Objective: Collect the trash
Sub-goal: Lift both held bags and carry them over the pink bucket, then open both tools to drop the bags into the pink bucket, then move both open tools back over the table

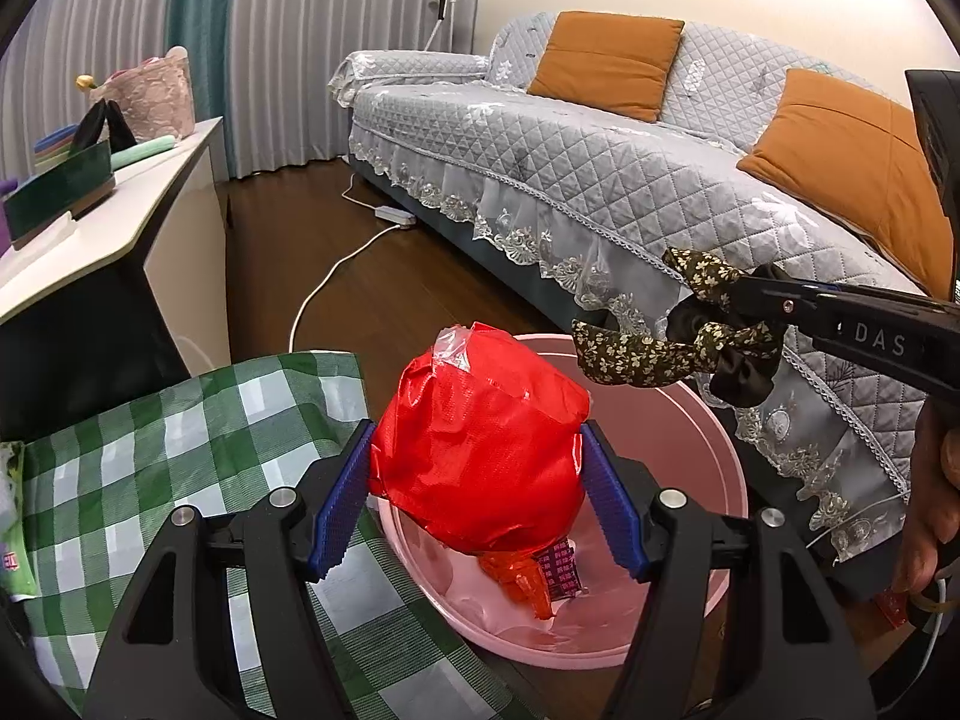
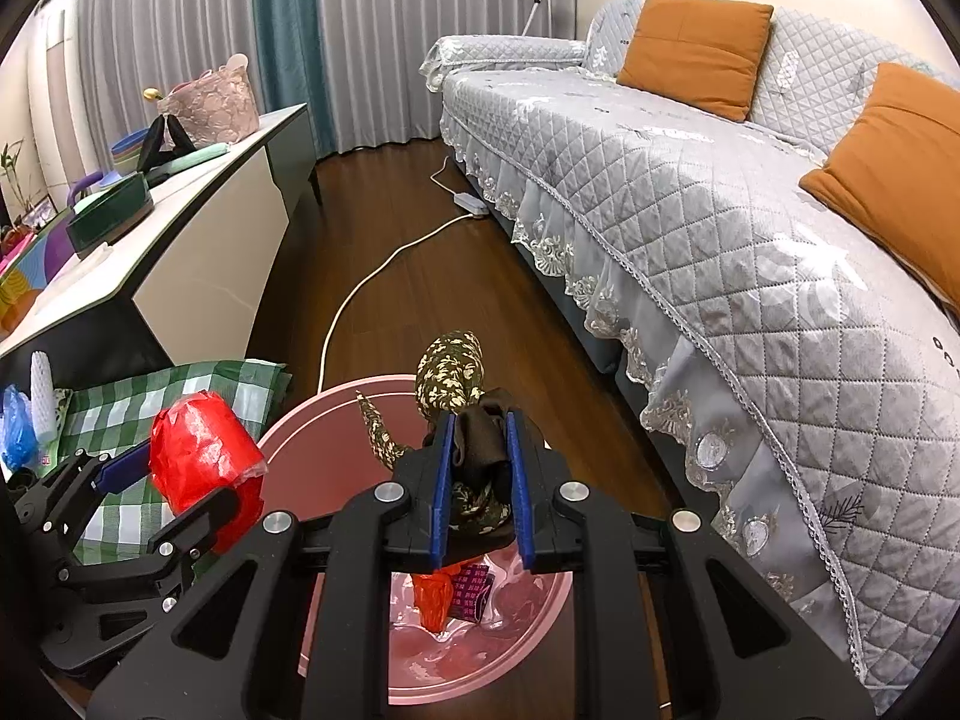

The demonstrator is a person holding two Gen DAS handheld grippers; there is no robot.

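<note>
Squarely between hand-held gripper (image 1: 477, 504) pads: red bag (image 1: 480, 444)

Two orange cushions (image 2: 696, 54), one pink bin (image 2: 336, 420), one red bag (image 1: 480, 444), one floral cloth (image 2: 453, 369), one sofa (image 2: 690, 228)

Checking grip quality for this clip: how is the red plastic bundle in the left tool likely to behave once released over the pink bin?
The red plastic bundle looks crumpled and thin, so probably light and squashy; it bulges between the blue pads. Its glossy film may be slippery. Let go, it would likely drop softly into the pink bin, not bounce.
</note>
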